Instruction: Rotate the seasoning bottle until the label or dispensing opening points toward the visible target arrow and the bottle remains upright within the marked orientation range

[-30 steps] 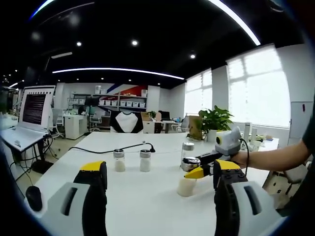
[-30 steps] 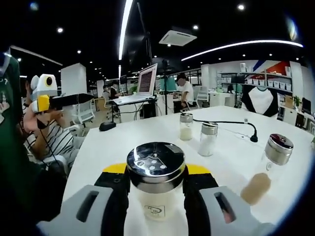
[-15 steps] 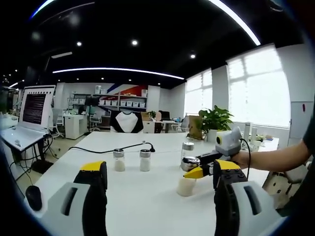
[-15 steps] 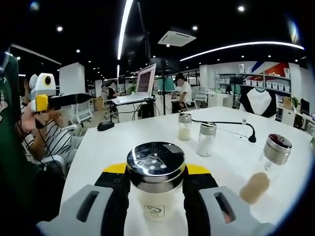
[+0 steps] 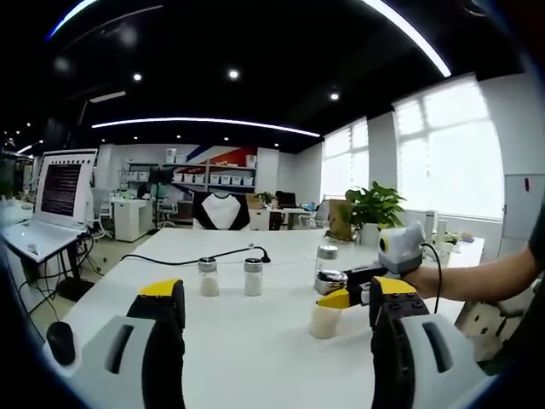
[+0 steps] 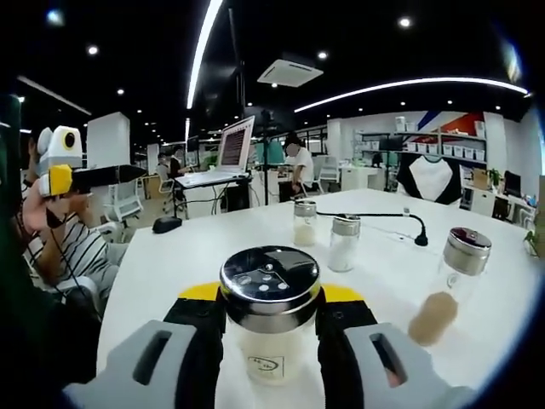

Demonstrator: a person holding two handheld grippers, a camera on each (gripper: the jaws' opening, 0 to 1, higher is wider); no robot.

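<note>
Left gripper (image 5: 271,341), lower frame, jaws spread apart, grasping nothing. Right gripper (image 6: 269,332) clenched on the seasoning bottle (image 6: 270,324), lower centre of right gripper view, upright on the table (image 6: 170,256). Step: mid-rotation, by my reading. No arrow discernible; next, twist while keeping bottle vertical.

A white desk (image 5: 255,341) carries two small shakers (image 5: 230,277) standing upright side by side. A black gooseneck microphone (image 5: 262,256) with its cable lies behind them. A laptop (image 5: 51,200) stands open at the far left. A black mouse (image 5: 60,342) rests near the desk edge. A potted plant (image 5: 370,209) stands by the windows (image 5: 443,153).
</note>
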